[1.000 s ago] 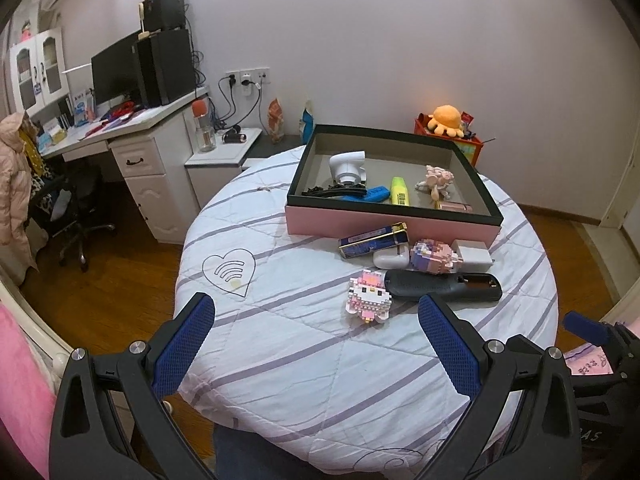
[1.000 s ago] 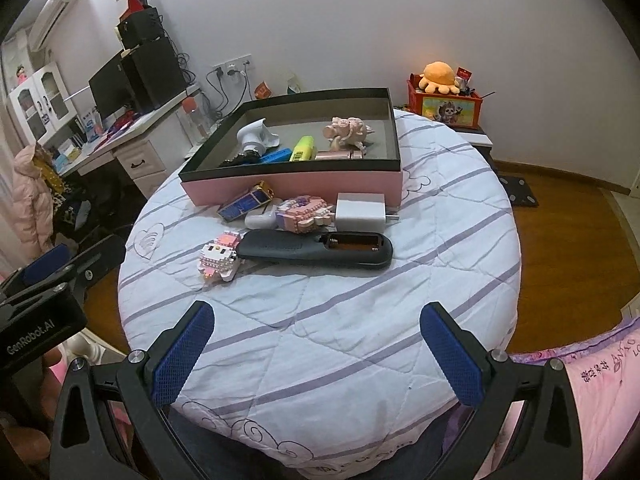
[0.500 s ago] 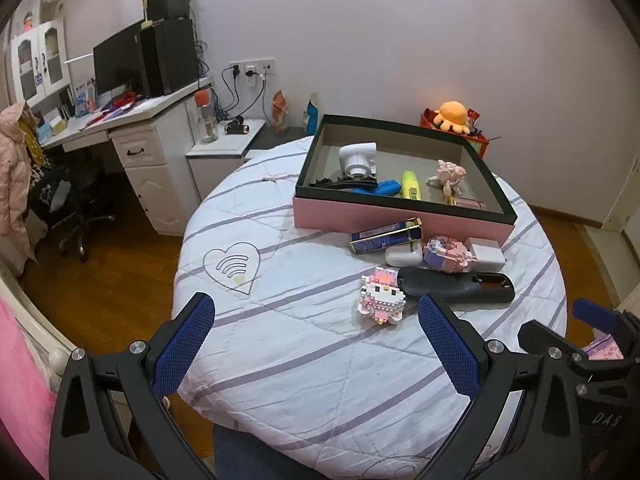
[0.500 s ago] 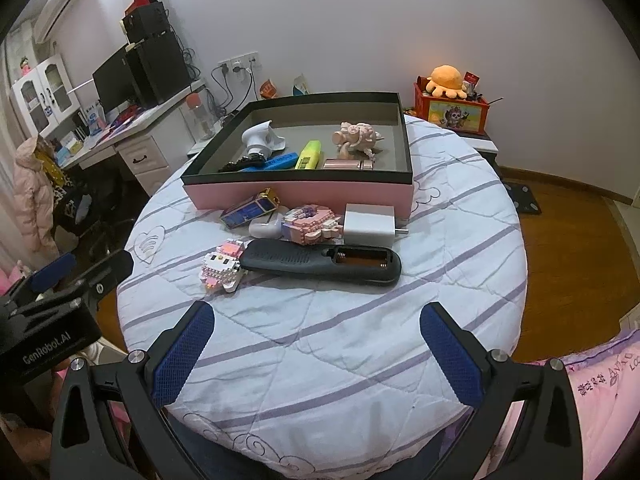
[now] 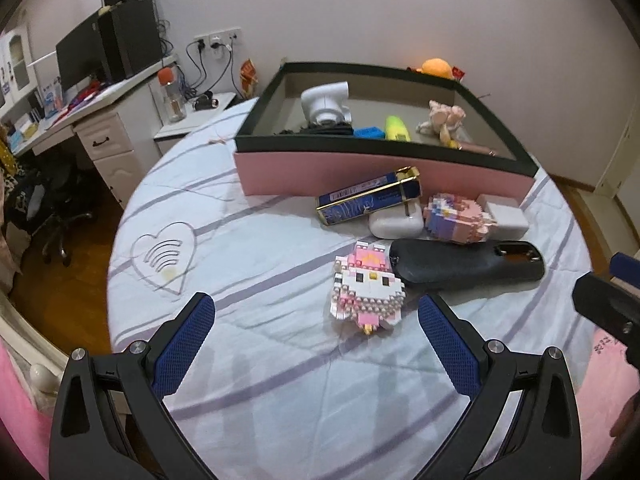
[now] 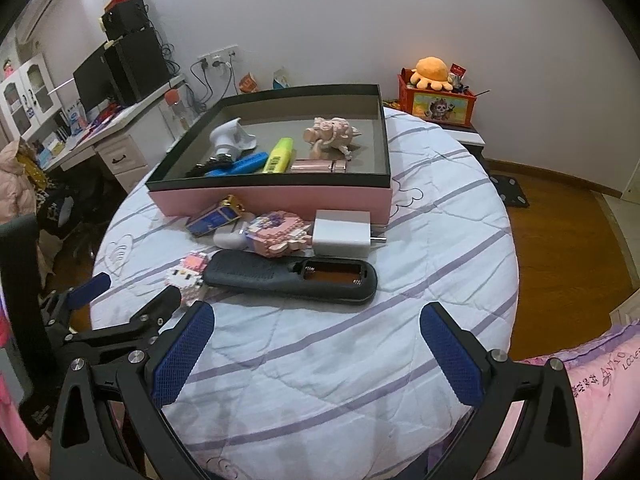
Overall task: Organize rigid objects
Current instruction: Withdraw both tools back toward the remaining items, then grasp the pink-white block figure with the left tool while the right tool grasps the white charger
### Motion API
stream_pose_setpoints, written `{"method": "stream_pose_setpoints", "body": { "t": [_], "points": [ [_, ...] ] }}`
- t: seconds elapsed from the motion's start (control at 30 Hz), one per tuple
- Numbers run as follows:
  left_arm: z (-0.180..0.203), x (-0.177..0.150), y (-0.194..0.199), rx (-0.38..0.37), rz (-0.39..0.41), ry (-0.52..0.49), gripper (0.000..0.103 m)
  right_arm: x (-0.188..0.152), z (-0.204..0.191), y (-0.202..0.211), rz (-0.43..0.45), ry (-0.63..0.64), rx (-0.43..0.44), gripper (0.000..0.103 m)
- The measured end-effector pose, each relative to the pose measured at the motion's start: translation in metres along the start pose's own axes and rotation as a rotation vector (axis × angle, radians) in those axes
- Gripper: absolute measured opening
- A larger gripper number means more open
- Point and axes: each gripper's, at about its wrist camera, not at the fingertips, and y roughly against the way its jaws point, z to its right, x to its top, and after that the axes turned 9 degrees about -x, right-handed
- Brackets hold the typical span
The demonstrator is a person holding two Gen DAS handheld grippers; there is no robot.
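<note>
One view only — remote's [image 6: 292, 276] open battery bay [image 6: 332, 273]

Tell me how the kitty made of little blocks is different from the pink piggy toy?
The block kitty lies on the striped cloth, outside the pink box; the piggy toy stands inside it. The kitty is knobbly, pink and white; the piggy is smooth, all pale pink. Both are little animal toys, and no gripper touches either.

An orange octopus plush [image 6: 431, 71] sits on a red box [image 6: 436, 104] near the desk [image 6: 120, 136].
</note>
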Motion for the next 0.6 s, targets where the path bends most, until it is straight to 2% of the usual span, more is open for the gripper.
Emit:
{"method": "stream_pose_setpoints", "body": {
  "t": [0.13, 0.43, 0.5, 0.6],
  "points": [
    [-0.002, 0.002, -0.018, 0.005, -0.016, -0.011, 0.103, 0.006, 0.001, -0.012, -0.017, -0.002, -0.007, 0.103],
    [-0.006, 0.004, -0.040, -0.050, -0.018, -0.009, 0.102, 0.014, 0.004, -0.034, -0.051, -0.005, -0.012, 0.103],
    [-0.009, 0.005, -0.042, -0.070, -0.018, 0.003, 0.099, 0.015, 0.004, -0.039, -0.058, -0.006, -0.018, 0.103],
    [-0.013, 0.006, -0.041, -0.103, -0.009, 0.024, 0.082, 0.017, 0.006, -0.046, -0.065, -0.013, -0.025, 0.103]
  ]
}}
